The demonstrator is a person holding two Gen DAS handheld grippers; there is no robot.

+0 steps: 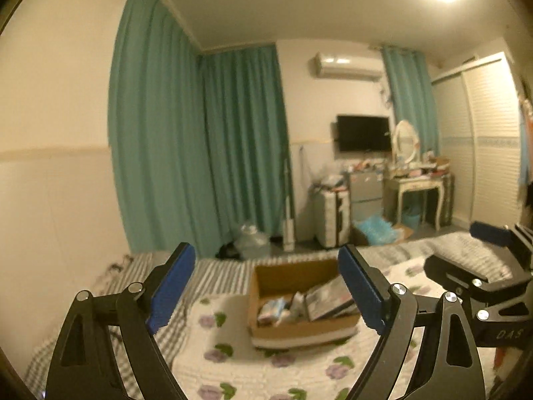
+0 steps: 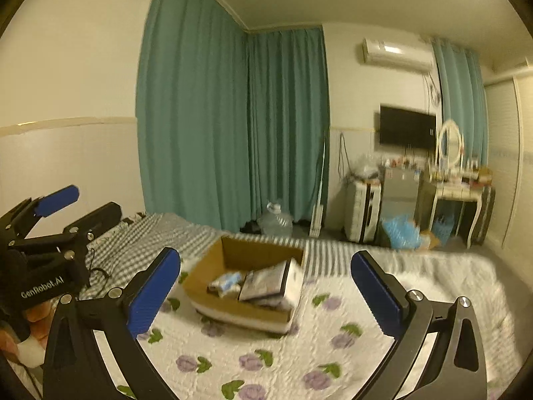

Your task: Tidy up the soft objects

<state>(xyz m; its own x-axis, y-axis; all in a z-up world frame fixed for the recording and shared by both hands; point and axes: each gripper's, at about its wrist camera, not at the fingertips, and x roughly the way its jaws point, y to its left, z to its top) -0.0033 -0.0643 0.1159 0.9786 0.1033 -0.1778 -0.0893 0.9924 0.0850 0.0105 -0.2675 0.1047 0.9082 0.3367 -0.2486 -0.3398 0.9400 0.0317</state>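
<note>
Blue-padded, the left gripper (image 1: 266,286) and right gripper (image 2: 266,293) both stand spread wide with nothing between them, above one open brown cardboard box (image 2: 233,286) of soft packets near the foot edge of the floral-quilted bed (image 2: 333,350), its long axis running diagonally toward the curtained corner.

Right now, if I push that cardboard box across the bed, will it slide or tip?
The box is low and wide, so it would probably slide rather than tip. The soft quilt may drag at its base. Its open top is part filled, so the loose contents could shift.
</note>
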